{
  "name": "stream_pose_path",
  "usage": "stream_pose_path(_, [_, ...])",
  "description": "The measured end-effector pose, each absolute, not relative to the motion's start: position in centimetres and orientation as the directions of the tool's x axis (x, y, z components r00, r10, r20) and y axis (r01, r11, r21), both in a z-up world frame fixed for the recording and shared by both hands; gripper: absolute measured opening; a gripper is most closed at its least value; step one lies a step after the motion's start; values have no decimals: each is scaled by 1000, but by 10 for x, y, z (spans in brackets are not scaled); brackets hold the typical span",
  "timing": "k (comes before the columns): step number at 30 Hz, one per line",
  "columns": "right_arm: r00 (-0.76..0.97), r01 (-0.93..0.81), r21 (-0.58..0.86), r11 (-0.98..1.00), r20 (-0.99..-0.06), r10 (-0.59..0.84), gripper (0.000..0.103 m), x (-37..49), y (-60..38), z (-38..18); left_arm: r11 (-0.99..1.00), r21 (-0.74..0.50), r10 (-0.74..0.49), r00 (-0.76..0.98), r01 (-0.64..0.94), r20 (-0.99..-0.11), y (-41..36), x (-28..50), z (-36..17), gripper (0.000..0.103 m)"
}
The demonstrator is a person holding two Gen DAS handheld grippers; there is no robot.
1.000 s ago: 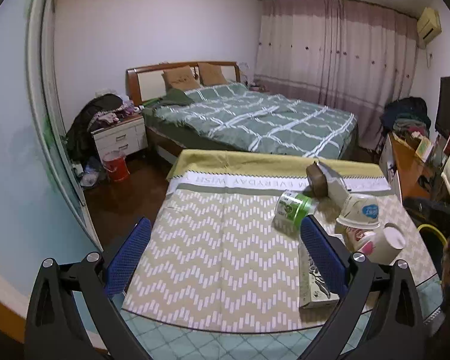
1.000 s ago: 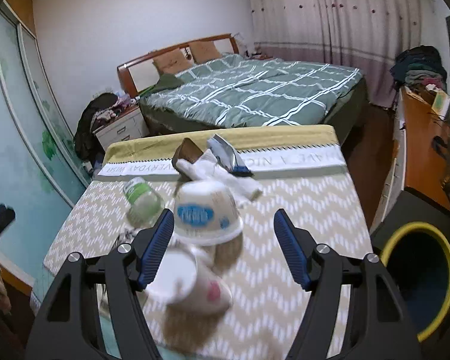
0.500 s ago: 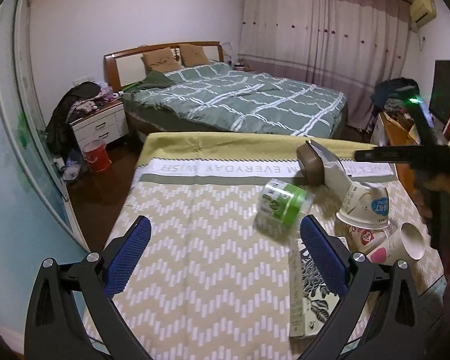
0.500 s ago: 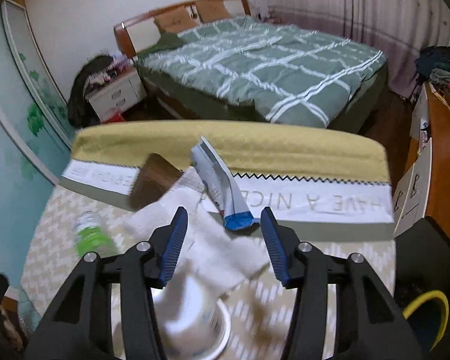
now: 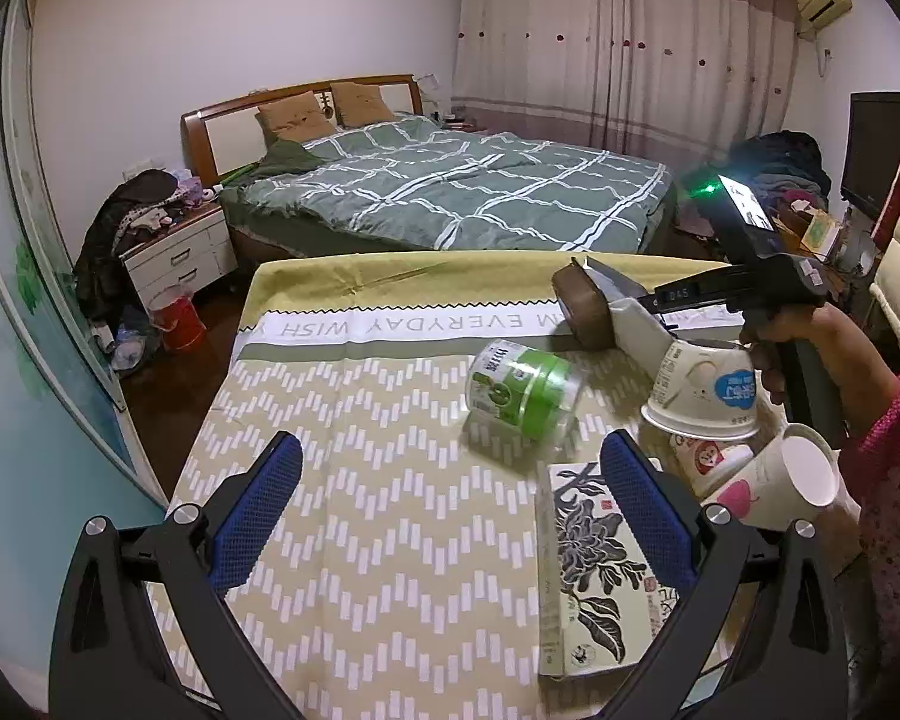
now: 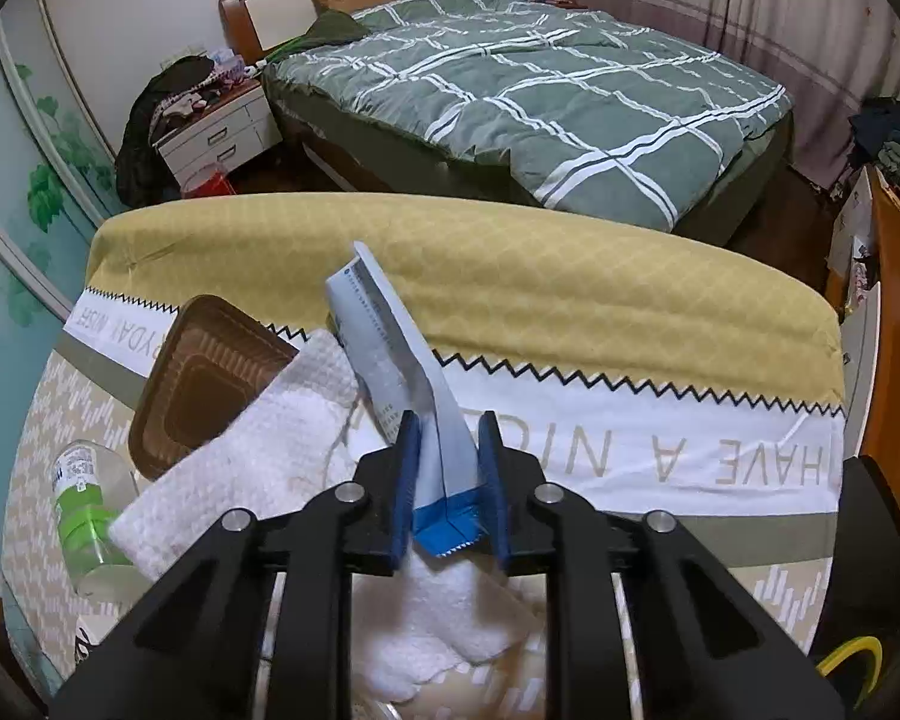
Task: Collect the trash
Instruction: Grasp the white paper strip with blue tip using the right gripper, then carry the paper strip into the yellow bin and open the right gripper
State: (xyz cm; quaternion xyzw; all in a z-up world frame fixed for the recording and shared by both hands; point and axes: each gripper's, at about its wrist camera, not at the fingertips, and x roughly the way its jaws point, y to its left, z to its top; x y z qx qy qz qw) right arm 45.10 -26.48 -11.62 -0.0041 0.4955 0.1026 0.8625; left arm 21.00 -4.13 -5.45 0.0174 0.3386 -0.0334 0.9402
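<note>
Trash wrapper (image 6: 402, 384), frame centre, sits between the right gripper (image 6: 448, 483) jaws, nearly closed on it; left gripper (image 5: 450, 504) jaws wide, empty; bottle (image 5: 519, 387), cups (image 5: 705, 390), towel (image 6: 252, 450) remain on worktop (image 5: 360, 540).

tablecloth (image 6: 630, 462) white band, printed upside down: "have a nic" in the right wrist view, "m everyday wish" (image 5: 402, 324) in the left wrist view. right tool (image 5: 768, 288) body has a small display reading about "045", not sure. pouch (image 6: 390, 360), bottle (image 5: 519, 384) label, cup (image 5: 732, 390) logo and box (image 5: 594, 564) carry print too small to read.
</note>
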Motion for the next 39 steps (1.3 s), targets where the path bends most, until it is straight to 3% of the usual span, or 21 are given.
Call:
stream_pose_path(8, [567,-139,109,984,-806,169,19,413,-291,-79,996,8,-62,777,86,-627,-45,198,-51,98])
stream_pose_path(19, [719,24,121,992,-691,67,19,266,-364,-40,992,-6,-104,775,129,-623,-58,176,-53,98])
stream_pose_path(32, [656,434,137,890,-726,-208,20,142,-488,-96,983,-1,-137,737,183,-662,-91,160,-76,98])
stream_pose_path(39, [598,497,118,860,-764,-241,21,137,-517,-130,983,25,-111,694,183,-712,-107,171,-99,98])
